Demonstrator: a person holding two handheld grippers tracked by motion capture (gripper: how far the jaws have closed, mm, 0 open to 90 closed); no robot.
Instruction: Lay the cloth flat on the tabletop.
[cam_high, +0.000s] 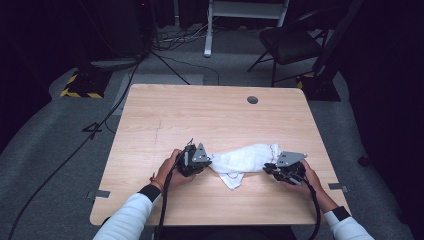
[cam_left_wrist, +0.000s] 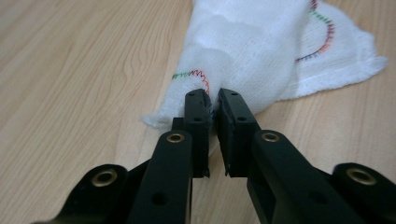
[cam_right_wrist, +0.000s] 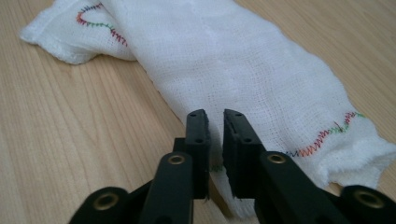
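The white cloth (cam_high: 245, 159) lies bunched and stretched crosswise on the near half of the wooden tabletop (cam_high: 210, 112), between the two hands. It is a thin, woven rag with a wavy line of coloured stitching (cam_left_wrist: 322, 44) near its hem. One loose corner hangs toward the person, lying flat on the wood.

The left hand-held gripper (cam_high: 196, 161) sits at the cloth's left end. In the left gripper view its two black jaws are clenched on a pinched fold of the fabric (cam_left_wrist: 243, 56), with the stitched hem caught right at the pads and a few threads showing in the narrow slit between them.

The right hand-held gripper (cam_high: 284, 169) sits at the cloth's right end, with its grey plate on top. In the right gripper view its jaws are drawn close together over the near edge of the cloth (cam_right_wrist: 243, 70), and the fabric runs under and between the pads, so it is grasping that edge too. From there the cloth runs away in a long band toward the far corner.

Both forearms in white sleeves (cam_high: 129, 216) come in from the near edge, and a black cable trails from each gripper.
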